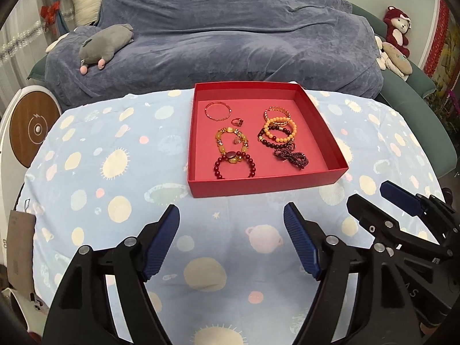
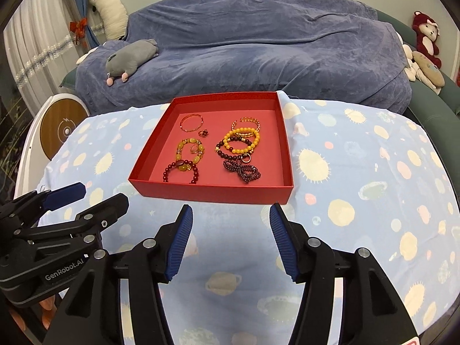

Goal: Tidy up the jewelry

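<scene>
Red box (image 1: 267, 182) in the middle holds bracelets (image 1: 279, 130); left gripper (image 1: 231, 222) and right gripper (image 2: 231, 218) sit apart, holding nothing.

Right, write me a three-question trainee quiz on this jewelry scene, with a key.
1. True or false: the left tongs are shut on a bracelet.
2. Multiple choice: the small ring in the red box lies A) outside the box, B) just right of the thin bangle, C) on the sofa.
3. Fill in: the dark purple beaded piece sits nearest the box's front ____ corner.

Key: 1 false, both the left and right tongs are open and empty; 2 B; 3 right.
</scene>
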`<state>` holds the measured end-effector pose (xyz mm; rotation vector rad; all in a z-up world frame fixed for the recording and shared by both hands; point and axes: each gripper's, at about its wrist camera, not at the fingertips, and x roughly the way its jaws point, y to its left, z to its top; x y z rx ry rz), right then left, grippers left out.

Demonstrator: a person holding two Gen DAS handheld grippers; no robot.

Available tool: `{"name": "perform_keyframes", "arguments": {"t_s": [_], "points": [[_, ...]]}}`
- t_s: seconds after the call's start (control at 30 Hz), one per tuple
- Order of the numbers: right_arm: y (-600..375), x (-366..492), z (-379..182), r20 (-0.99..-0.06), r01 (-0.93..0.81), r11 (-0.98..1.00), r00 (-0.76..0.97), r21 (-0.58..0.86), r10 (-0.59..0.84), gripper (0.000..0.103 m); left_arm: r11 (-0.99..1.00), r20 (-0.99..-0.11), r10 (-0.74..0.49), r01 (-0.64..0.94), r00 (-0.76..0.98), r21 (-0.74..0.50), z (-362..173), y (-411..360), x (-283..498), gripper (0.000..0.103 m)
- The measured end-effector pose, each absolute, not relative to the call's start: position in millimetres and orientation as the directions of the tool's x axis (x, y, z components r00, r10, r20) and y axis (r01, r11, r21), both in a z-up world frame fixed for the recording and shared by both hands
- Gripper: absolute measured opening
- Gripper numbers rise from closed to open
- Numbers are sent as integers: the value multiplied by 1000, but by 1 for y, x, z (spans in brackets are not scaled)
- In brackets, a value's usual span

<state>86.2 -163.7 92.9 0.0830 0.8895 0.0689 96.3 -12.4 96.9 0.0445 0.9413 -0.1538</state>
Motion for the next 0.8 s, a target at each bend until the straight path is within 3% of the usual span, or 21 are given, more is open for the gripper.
{"name": "perform_keyframes", "arguments": {"t_s": [0.23,0.37,0.47,0.7,0.73,0.77,0.8], "points": [[-162,70,92,-781,-16,997,620,78,71,59,992,-801,-78,128,593,-2,99,-9,81,82],[-167,65,90,-782,11,996,620,89,64,68,995,-805,-75,100,589,-20,96,-3,76,88],[-173,63,86,-785,31,994,616,103,62,84,996,-804,-59,89,591,-8,93,-1,75,91],[-174,61,80,-785,43,997,619,65,25,87,994,-807,-31,105,590,39,86,-5,73,94],[-174,61,80,-786,43,997,617,65,25,89,994,-807,-25,100,590,42,85,-5,74,94],[-174,62,80,-787,47,997,616,67,24,97,995,-808,-19,92,589,43,85,-5,74,94],[-174,62,80,-787,51,996,617,68,22,97,995,-810,-25,90,586,34,84,-4,74,94]]}}
